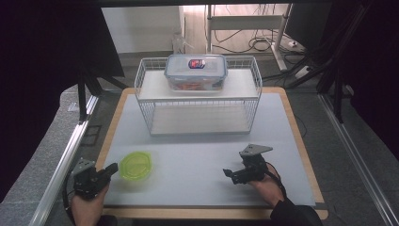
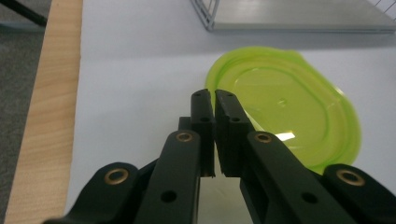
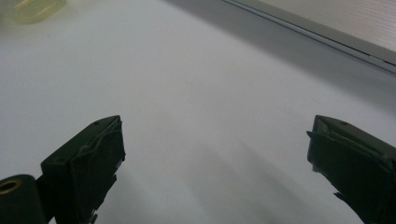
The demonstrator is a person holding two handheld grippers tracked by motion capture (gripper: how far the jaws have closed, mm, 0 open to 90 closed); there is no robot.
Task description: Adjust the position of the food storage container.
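translucent lime-green round plastic lid [image 2: 285, 112] lies flat on the white mat [image 1: 197, 155], front left, just beside the left gripper [image 2: 215, 100], whose jaws are clenched empty at its near rim. right gripper [image 1: 230, 174] is spread wide, well apart. lid looks light, thin, slightly flexy, slick; pinch the raised rim edge.

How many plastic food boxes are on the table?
2. A green container sits on the white mat at the front left, just ahead of the left gripper. A clear lidded box sits on the wire rack's top shelf. None looks hidden.
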